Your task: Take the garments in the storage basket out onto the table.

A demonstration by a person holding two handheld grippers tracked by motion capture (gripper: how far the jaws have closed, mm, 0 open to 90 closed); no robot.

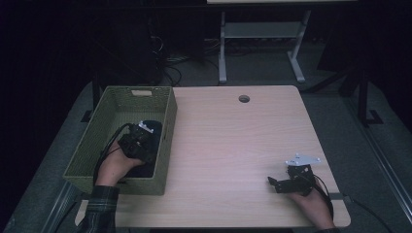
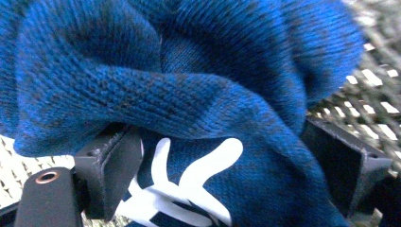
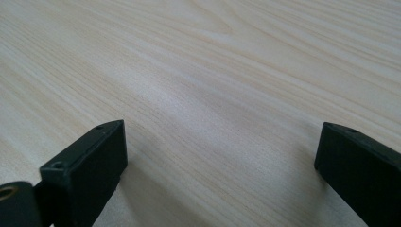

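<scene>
A blue knitted garment (image 2: 198, 80) with a white mark (image 2: 189, 184) bulges between and over the jaws of my left gripper (image 2: 227, 165). The jaws stand wide and the pads do not visibly pinch the cloth. From above, the left gripper (image 1: 147, 132) sits low inside the green woven basket (image 1: 167, 141), over the dark garment (image 1: 154, 127). My right gripper (image 1: 272, 183) rests near the table's front right, pointing left. In its own view the right gripper (image 3: 220, 156) is open over bare wood, nothing between its jaws.
The basket stands at the left edge of the light wooden table (image 1: 233, 141). A round cable hole (image 1: 244, 98) lies near the far edge. A white desk frame (image 1: 262, 34) stands on the floor beyond.
</scene>
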